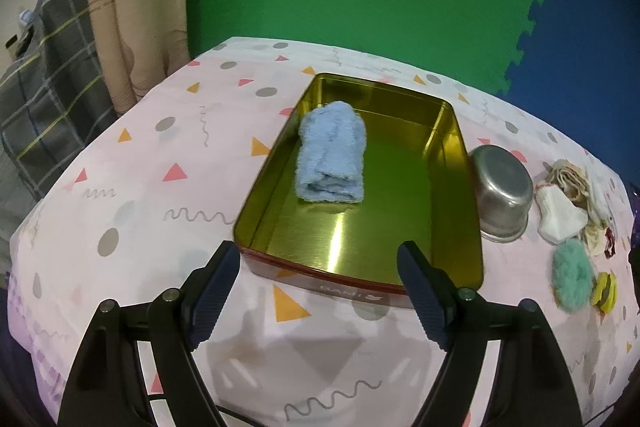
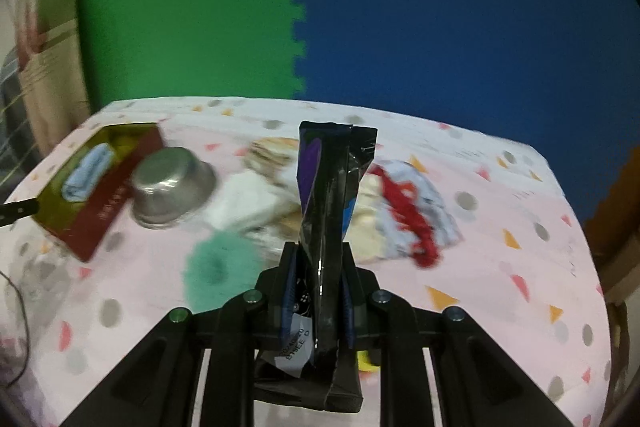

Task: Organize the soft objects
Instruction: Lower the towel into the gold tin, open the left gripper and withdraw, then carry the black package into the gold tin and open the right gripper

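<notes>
Right hand-held gripper (image 2: 318, 291) clamps black pouch (image 2: 334, 195) upright above bench (image 2: 500, 259), left hand-held gripper (image 1: 320, 287) wide, empty, near tin (image 1: 452, 131) holding towel (image 1: 332, 157); slick pouch may slip.

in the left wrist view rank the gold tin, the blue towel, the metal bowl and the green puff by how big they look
1. gold tin
2. blue towel
3. metal bowl
4. green puff

Fisheye stretch near the edge makes the bowl and puff less certain.
</notes>
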A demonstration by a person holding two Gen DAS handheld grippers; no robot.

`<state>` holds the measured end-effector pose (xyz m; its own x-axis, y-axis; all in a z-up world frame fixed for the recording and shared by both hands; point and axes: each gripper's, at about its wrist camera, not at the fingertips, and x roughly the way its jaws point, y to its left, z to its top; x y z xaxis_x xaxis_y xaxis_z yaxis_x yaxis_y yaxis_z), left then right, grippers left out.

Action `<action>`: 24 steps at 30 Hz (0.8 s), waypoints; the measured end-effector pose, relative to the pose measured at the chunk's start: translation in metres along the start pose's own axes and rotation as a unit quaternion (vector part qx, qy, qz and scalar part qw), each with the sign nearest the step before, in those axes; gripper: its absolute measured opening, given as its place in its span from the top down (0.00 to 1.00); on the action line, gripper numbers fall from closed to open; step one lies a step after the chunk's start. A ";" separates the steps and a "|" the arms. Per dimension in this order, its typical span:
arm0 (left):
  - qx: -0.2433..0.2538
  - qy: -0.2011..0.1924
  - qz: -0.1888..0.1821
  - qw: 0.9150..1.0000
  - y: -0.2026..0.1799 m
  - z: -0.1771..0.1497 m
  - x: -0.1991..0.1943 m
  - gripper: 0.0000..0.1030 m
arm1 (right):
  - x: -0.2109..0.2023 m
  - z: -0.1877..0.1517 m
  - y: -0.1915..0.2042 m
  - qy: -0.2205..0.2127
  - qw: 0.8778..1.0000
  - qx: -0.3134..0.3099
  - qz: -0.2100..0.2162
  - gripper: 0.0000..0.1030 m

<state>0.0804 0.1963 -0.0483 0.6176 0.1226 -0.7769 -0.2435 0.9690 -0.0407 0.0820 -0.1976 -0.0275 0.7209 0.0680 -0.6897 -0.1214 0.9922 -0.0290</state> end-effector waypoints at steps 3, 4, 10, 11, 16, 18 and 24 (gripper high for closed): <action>-0.006 0.000 0.002 1.000 0.007 0.001 -0.001 0.24 | 0.003 0.007 0.030 -0.004 1.000 -0.020 0.020 0.81; -0.009 0.000 0.003 1.000 0.009 0.001 -0.001 0.24 | 0.005 0.010 0.042 -0.003 0.999 -0.023 0.032 0.81; -0.029 0.005 0.019 0.999 0.028 0.003 0.000 0.23 | 0.015 0.025 0.114 -0.001 0.993 -0.045 0.108 0.81; -0.035 0.005 0.024 0.999 0.033 0.003 0.000 0.23 | 0.016 0.026 0.124 -0.001 0.992 -0.049 0.116 0.81; -0.068 0.001 0.034 0.997 0.054 0.007 -0.004 0.23 | 0.023 0.039 0.187 -0.001 0.984 -0.086 0.158 0.81; -0.080 -0.002 0.035 0.996 0.062 0.009 -0.005 0.22 | 0.029 0.046 0.207 0.000 0.981 -0.096 0.169 0.81; -0.101 -0.005 0.045 0.994 0.076 0.010 -0.006 0.22 | 0.062 0.057 0.266 0.021 0.977 -0.120 0.173 0.81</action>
<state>0.0664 0.2712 -0.0405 0.5931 0.2092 -0.7775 -0.4429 0.8912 -0.0981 0.1334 0.0764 -0.0367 0.5798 0.3864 -0.7173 -0.5138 0.8567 0.0461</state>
